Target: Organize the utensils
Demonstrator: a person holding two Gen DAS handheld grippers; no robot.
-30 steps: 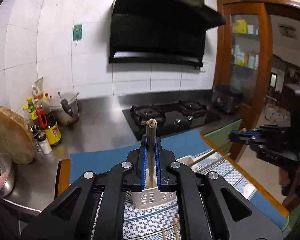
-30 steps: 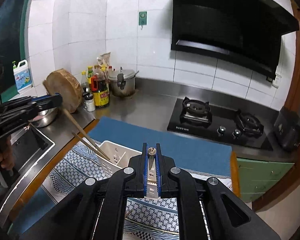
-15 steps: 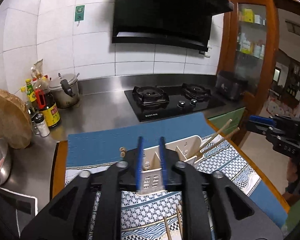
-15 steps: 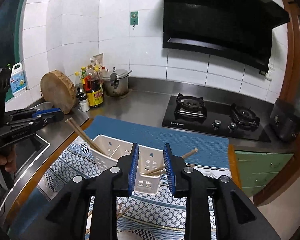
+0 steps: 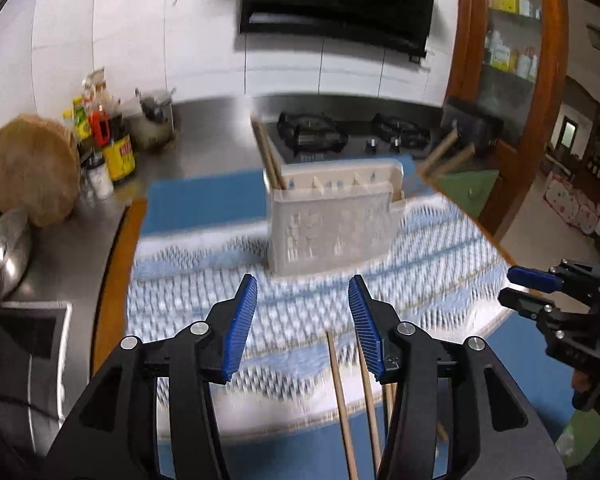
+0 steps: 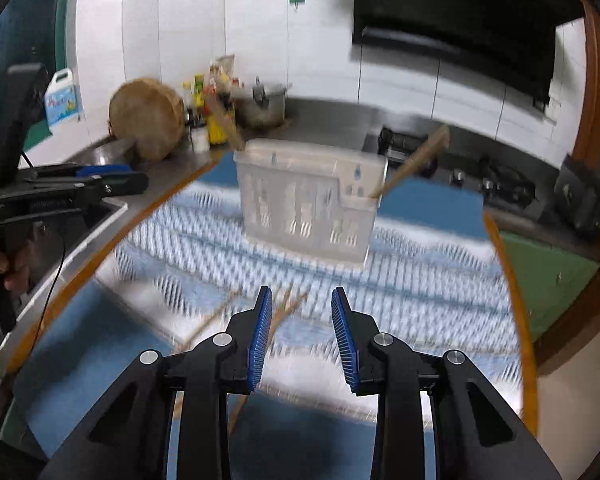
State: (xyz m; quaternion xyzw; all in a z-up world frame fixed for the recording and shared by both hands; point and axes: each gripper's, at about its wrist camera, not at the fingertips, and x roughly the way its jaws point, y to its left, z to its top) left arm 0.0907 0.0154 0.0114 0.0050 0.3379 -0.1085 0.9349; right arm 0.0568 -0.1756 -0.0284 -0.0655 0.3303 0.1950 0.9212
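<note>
**Counter and table, and what is lying on them**

A stainless-steel kitchen counter (image 5: 204,148) is carrying a black gas hob (image 5: 340,136), a round wooden chopping block (image 5: 30,170) and sauce bottles (image 5: 118,152). A wood-edged table (image 5: 118,264) is wearing a plain blue mat (image 5: 204,198); a blue-and-white patterned cloth (image 5: 440,248) is lying over it, bearing a white slotted plastic utensil basket (image 5: 332,228) and loose wooden chopsticks (image 5: 342,396).

The left gripper (image 5: 302,294) points forward and slightly down, its two blue-padded fingers (image 5: 242,324) spread wide apart with nothing between them. The right gripper (image 6: 301,307) is likewise level and forward-facing, its ribbed blue pads (image 6: 260,336) parted and empty. Each gripper shows at the edge of the other's view, gripped from below by a hand (image 6: 8,268).
</note>
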